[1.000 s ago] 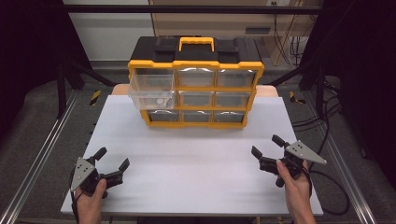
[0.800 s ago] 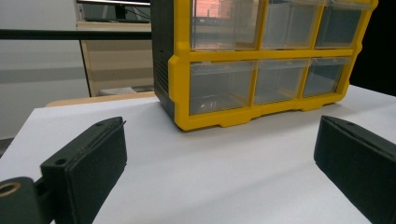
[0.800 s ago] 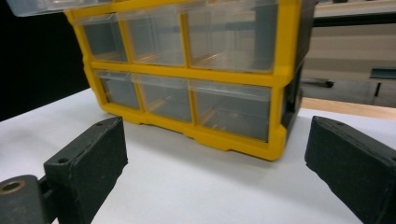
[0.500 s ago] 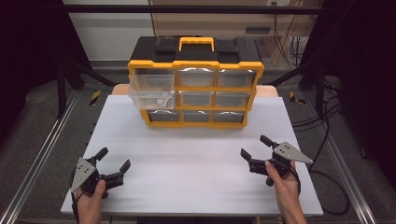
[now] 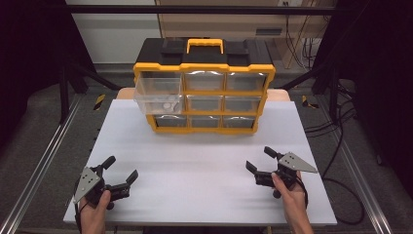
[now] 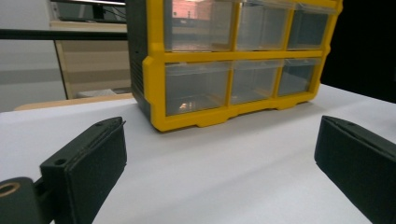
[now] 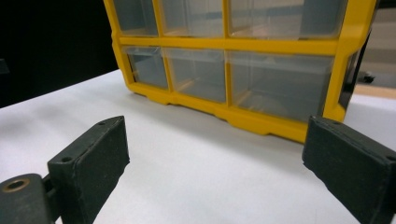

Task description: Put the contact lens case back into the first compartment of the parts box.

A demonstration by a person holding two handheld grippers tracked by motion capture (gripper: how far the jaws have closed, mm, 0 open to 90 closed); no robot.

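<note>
While both spread wide and empty, left hand-held gripper (image 5: 119,170) and right hand-held gripper (image 5: 263,160) well short of yellow drawer cabinet (image 5: 204,90), bare white tabletop (image 5: 195,161) between.

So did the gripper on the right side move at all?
Yes. In the high view the right gripper has shifted left, away from the table's right edge and toward the middle. Its jaws stand open with nothing between them, just having closed a little.

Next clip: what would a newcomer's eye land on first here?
The yellow-and-black drawer cabinet at the far middle of the white table, three rows of clear drawers. One drawer at its left stands pulled out with small white things inside. Near the front edge, the left gripper and right gripper both sit open and hold nothing.
</note>
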